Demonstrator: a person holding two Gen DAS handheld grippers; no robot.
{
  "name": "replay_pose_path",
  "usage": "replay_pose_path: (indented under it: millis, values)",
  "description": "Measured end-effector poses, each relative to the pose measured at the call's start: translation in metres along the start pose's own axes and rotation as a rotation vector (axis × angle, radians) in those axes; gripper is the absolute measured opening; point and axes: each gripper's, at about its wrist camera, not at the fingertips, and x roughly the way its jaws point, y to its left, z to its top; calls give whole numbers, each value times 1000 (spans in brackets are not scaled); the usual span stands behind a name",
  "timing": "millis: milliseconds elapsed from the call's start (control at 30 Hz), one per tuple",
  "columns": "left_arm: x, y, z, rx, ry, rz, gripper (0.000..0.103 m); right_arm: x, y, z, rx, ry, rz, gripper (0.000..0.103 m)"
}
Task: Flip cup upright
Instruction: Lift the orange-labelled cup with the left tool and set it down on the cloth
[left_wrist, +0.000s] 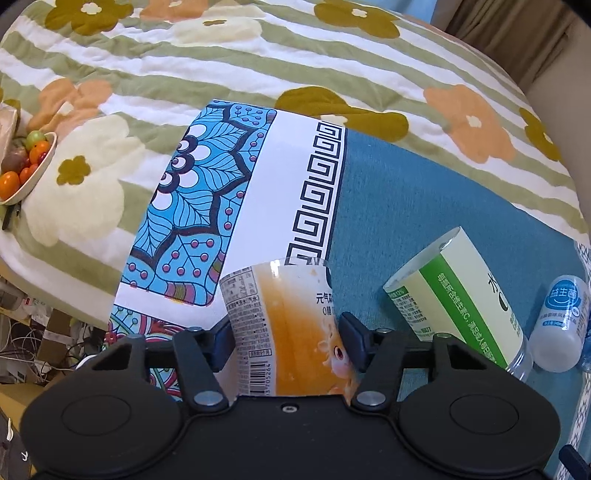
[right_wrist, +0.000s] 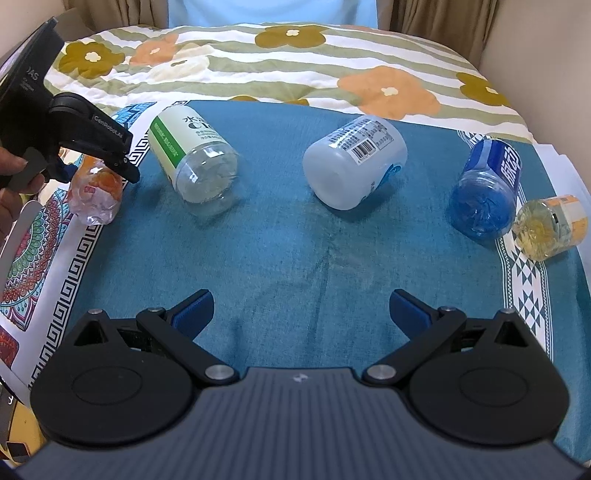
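An orange-labelled clear plastic cup (left_wrist: 284, 325) lies on its side at the left border of the teal cloth (right_wrist: 295, 251). Its crumpled base (right_wrist: 96, 199) faces the right wrist camera. My left gripper (left_wrist: 286, 332) is shut on it, one blue pad on each side of the label; from the right wrist view that gripper (right_wrist: 110, 162) comes in from the left, held by a hand. Low over the cloth's near middle, my right gripper (right_wrist: 301, 306) stands open with nothing between its fingers.
Several other cups lie on their sides on the cloth: a green-labelled one (right_wrist: 195, 162), a white one (right_wrist: 354, 162), a blue one (right_wrist: 487, 192) and a yellow one (right_wrist: 550, 225). A bowl of small tomatoes (left_wrist: 26, 166) sits on the floral blanket (left_wrist: 258, 66).
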Motion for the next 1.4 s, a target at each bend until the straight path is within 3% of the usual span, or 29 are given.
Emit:
replay_pose_path:
  millis: [867, 1133, 1400]
  values:
    - [-34, -33, -45, 63, 55, -63, 57, -35, -30, -16, 13, -34, 2, 103]
    - [-48, -68, -87, 192, 144, -100, 57, -56, -47, -26, 42, -57, -6, 103]
    - [-33, -114, -134, 303, 247, -142, 57, -72, -72, -42, 92, -66, -40, 103]
